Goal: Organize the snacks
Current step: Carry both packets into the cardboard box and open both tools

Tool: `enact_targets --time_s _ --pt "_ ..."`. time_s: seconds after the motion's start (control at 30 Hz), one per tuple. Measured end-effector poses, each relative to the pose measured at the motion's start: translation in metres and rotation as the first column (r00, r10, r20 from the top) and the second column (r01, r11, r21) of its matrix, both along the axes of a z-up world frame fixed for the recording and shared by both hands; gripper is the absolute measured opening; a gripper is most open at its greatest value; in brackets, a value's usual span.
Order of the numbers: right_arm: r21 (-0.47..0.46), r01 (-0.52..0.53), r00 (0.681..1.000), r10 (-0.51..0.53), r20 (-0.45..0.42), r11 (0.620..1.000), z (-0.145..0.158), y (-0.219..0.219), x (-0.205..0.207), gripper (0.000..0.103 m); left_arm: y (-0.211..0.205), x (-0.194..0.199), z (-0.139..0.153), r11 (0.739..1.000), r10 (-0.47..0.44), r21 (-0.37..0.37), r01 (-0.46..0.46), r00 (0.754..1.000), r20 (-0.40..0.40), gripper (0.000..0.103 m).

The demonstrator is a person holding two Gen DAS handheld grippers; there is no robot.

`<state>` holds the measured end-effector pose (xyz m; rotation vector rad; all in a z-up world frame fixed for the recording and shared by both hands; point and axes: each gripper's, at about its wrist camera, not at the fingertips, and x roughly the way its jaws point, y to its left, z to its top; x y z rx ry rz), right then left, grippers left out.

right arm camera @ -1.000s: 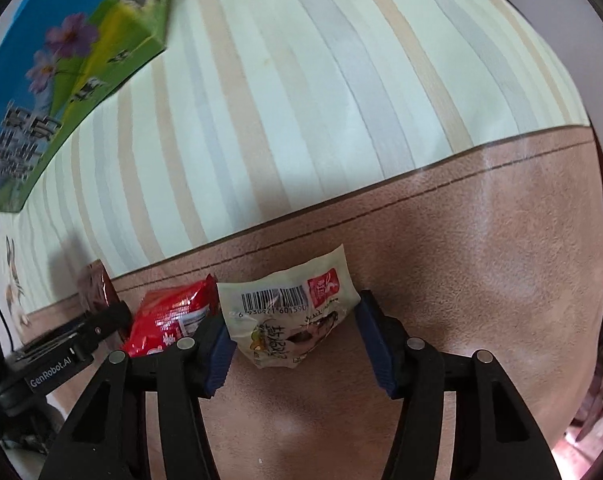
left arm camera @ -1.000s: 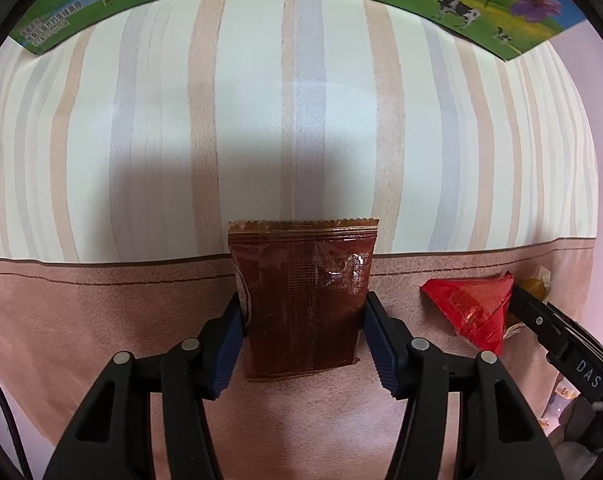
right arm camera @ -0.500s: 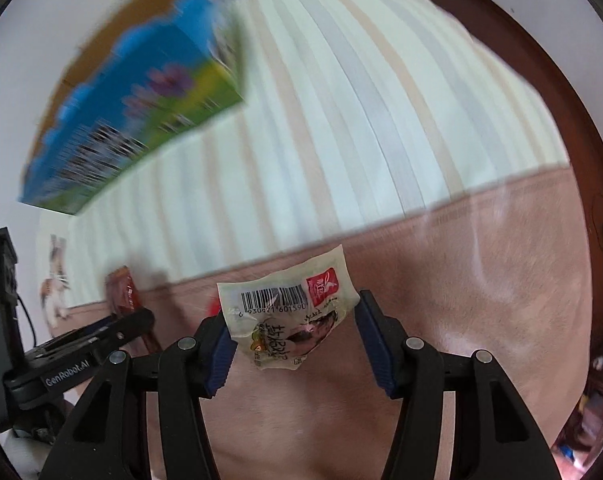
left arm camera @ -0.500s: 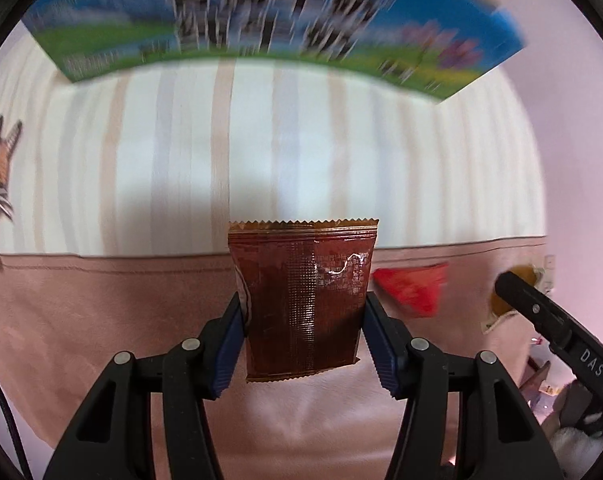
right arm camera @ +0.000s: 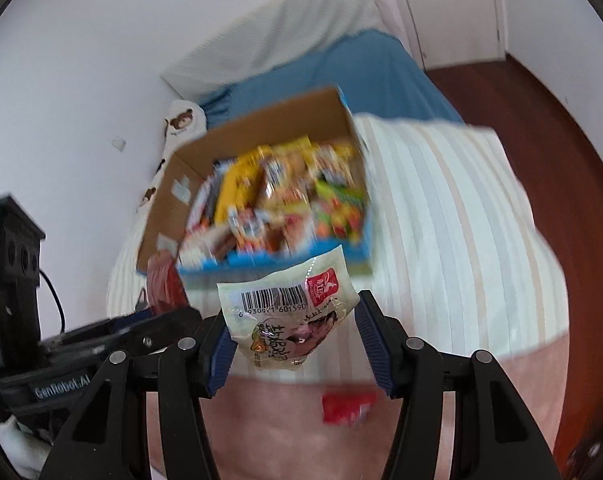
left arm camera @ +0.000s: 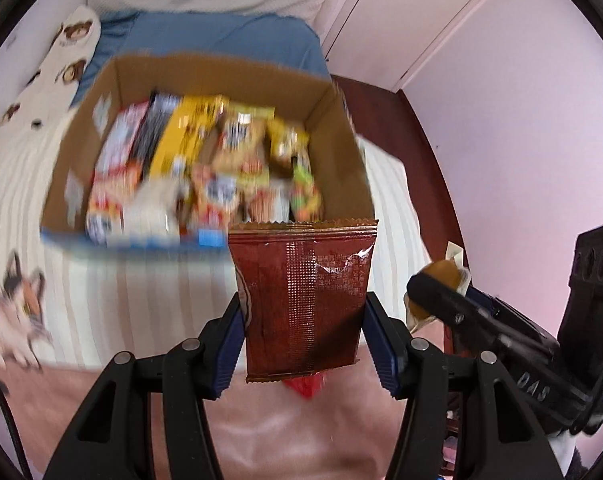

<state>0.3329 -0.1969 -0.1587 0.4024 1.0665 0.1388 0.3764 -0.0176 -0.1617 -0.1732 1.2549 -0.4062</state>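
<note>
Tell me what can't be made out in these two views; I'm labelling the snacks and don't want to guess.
- Snacks in the cardboard box: motion-blurred in both wrist views, labels unreadable.
- Red packet on the bed: blurred in the right view; mostly hidden behind the brown packet in the left view.
- Pale barcode packet: lower part hidden behind the right gripper.

The left gripper (left arm camera: 303,340) has black plastic arms with triangular cut-outs and round silver screws; its fingers (left arm camera: 229,350) carry ribbed blue pads; a thin black cable runs along the left edge. The right gripper (right arm camera: 293,346) is built the same, black with blue ribbed pads (right arm camera: 375,350); seen from the left view its body bears pale "DAS" lettering; the left body reads "GenRobot.AI".
</note>
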Motion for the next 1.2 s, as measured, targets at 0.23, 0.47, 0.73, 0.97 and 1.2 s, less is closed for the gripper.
enact_targets --time_s 0.23,0.47,0.73,0.97,1.2 --pt "-0.047 -0.010 0.999 0.012 0.043 0.999 0.010 0.011 0.086 0.059 0.014 0.098 0.010 0.996 0.028 0.083 -0.031 0.999 0.028 0.054" --pt "-0.048 -0.042 0.999 0.041 -0.029 0.998 -0.017 0.019 0.160 0.060 0.015 0.173 -0.019 0.989 0.051 0.140 -0.044 0.997 -0.050 0.054" --pt "-0.088 -0.040 0.992 0.029 -0.123 0.995 -0.052 0.017 0.191 0.094 0.022 0.203 -0.054 0.974 0.094 0.213 -0.074 0.992 -0.082 0.090" --pt "-0.132 -0.025 0.992 0.008 -0.128 0.991 -0.051 0.009 0.180 0.096 0.027 0.177 -0.054 0.966 0.083 0.251 -0.068 0.995 -0.048 0.091" --pt "-0.246 -0.004 0.998 -0.010 -0.056 0.969 -0.030 0.013 0.145 0.097 0.027 0.122 -0.032 0.946 0.088 0.303 -0.113 0.991 0.096 0.091"
